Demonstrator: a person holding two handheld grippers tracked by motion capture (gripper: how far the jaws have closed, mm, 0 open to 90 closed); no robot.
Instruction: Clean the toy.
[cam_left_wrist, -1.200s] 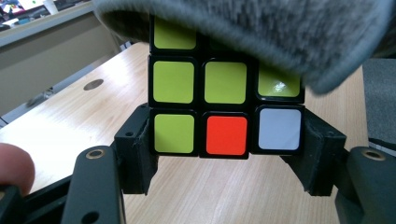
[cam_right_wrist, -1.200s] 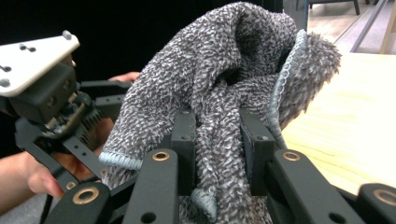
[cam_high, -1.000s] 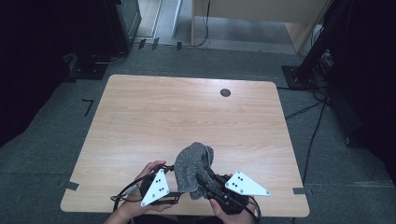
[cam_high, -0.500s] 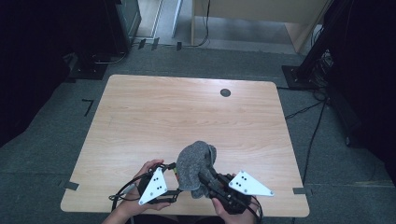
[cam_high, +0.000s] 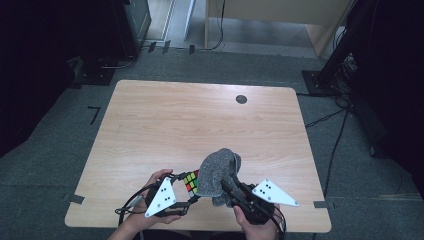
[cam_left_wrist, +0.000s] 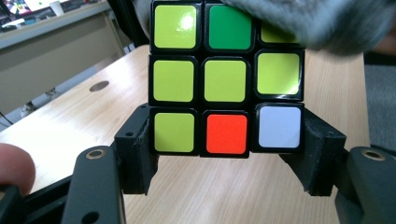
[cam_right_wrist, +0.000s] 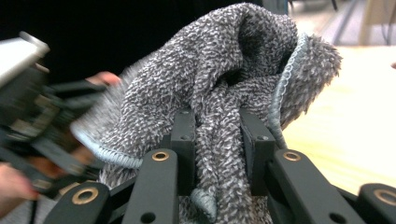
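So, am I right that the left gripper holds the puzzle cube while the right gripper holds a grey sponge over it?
Not quite: the right gripper holds a grey towel, not a sponge, as the right gripper view shows. The left gripper does hold the puzzle cube.

Mottled grey cloth (cam_right_wrist: 219, 84); cube (cam_left_wrist: 226, 79) face mostly yellow-green, black-edged.

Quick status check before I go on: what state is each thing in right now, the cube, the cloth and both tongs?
Puzzle cube: scrambled, clamped at its bottom row, off the table.
Grey cloth: bunched up, pinched in the middle, draped over the cube's top edge.
Left tongs: shut on the puzzle cube.
Right tongs: shut on the grey cloth.
Table: bare wood ahead of the tongs, one dark round cap near the far edge.
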